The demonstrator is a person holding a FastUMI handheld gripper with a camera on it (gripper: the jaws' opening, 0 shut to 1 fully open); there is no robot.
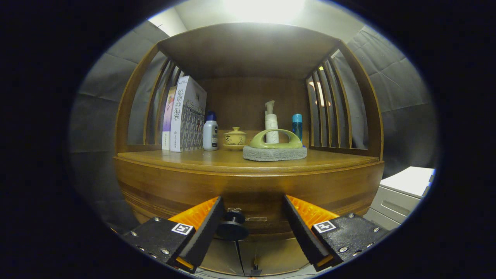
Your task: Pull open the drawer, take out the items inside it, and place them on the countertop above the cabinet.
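Observation:
A wooden cabinet stands in front of me, its drawer front (248, 186) closed under the countertop (232, 159). A dark round drawer knob (232, 226) sits between my fingers, closer to the left finger. My gripper (252, 228) is open, with the fingers standing apart on either side of the knob and not pressing on it. The drawer's inside is hidden.
On the countertop stand books (186, 116) at the left, a white bottle with a blue cap (210, 131), a small lidded cup (235, 138), a pump bottle (271, 122), a blue bottle (297, 126) and a green-handled scrubbing brush (275, 147). A white unit (403, 190) stands to the right. Slatted side panels flank the shelf.

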